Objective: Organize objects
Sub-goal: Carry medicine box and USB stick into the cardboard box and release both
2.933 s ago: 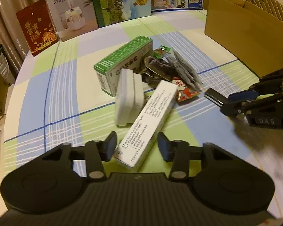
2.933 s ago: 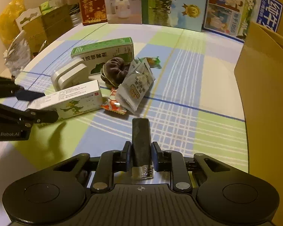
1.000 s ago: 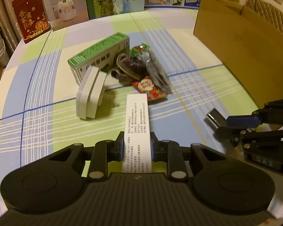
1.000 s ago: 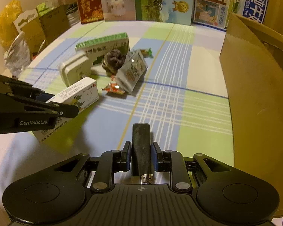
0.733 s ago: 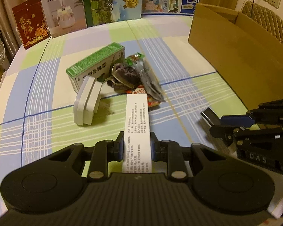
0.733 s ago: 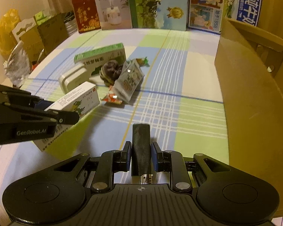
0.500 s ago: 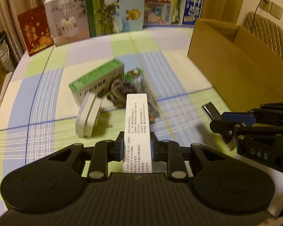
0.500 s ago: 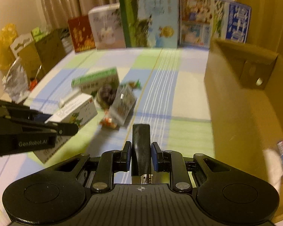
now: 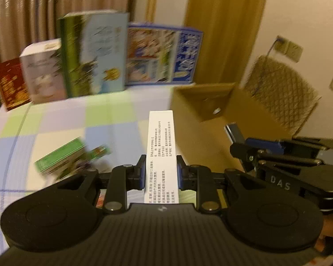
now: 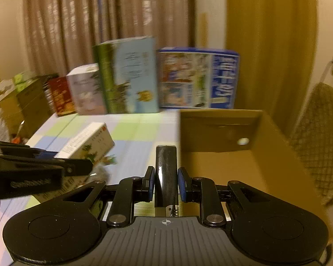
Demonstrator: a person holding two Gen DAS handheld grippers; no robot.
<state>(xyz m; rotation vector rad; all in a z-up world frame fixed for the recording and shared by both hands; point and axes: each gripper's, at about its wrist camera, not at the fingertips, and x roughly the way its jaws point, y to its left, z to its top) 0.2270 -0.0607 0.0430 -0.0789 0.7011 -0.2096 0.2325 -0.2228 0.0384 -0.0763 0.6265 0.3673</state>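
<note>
The long white medicine box (image 9: 161,153) is clamped between the fingers (image 9: 141,173) of the left gripper (image 9: 161,173), lifted clear of the counter (image 9: 113,115) and pointing toward the open cardboard carton (image 9: 213,119); its upper face carries columns of small black Chinese print (too fine to read). From the right wrist the same box shows a green cartoon figure on its side. The right gripper (image 10: 165,184) holds a slim black stick with a metal connector end (image 10: 165,173), its fingers (image 10: 149,184) pressed narrow against both sides, at the carton's near edge. The right gripper's body reads "DAS", and the left one's lettering is blurred. Down on the checked cloth lie a green box (image 9: 60,157) and a small snack packet (image 9: 100,151), both smeared. Tall printed cartons (image 10: 131,77) stand along the far edge, writing unreadable.
</note>
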